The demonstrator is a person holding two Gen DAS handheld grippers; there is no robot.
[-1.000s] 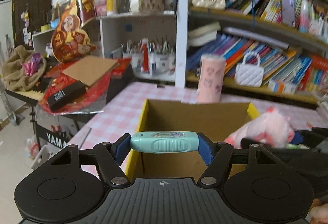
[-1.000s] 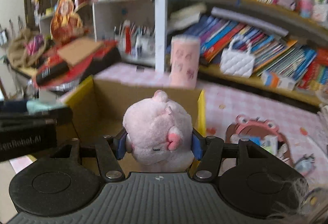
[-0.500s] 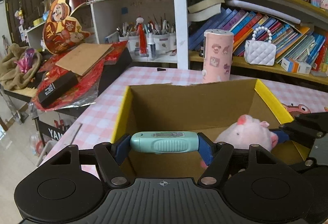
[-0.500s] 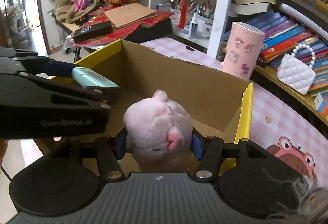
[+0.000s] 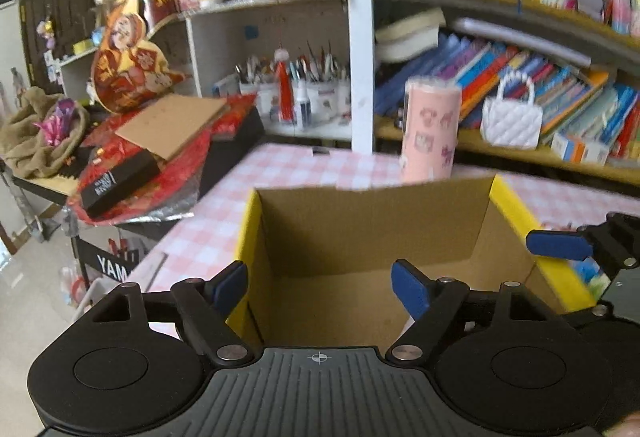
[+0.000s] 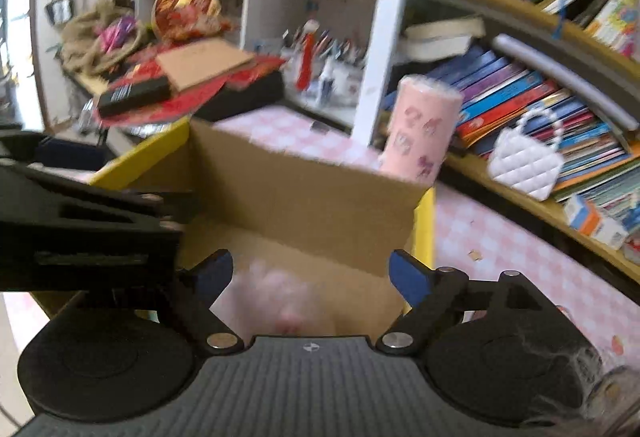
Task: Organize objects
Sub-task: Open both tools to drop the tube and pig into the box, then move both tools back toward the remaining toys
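Brown cardboard fills the middle of both views: an open box (image 5: pixel 372 257) with yellow-faced flaps sits on the pink checked bench (image 5: pixel 288 173), and both tools hang just above its mouth. The left gripper (image 5: pixel 320 287) has its jaws spread wide with nothing between them, and the right gripper (image 6: pixel 310 273) is spread the same way. Below the right one, a blurred pink soft toy (image 6: pixel 280 301) lies inside the box near its near wall, which suggests the box is the collecting place for loose items; the blur makes its exact pose hard to tell. No other item shows on the box floor in the left view, though the tool body hides the near part. Both tools point along the box, probably so that anything let go falls straight in and not onto the rim. The right tool's blue finger shows at the right edge of the left view, just beyond the yellow flap, so the two tools are near each other and should part sideways with care. The box walls stand upright, giving free room only upward. Past the far wall a pink cylinder (image 5: pixel 430 129) stands close to the box, with a bookshelf (image 5: pixel 520 153) behind it; to the left, a pile of red wrapping (image 5: pixel 140 165) crowds the next table.
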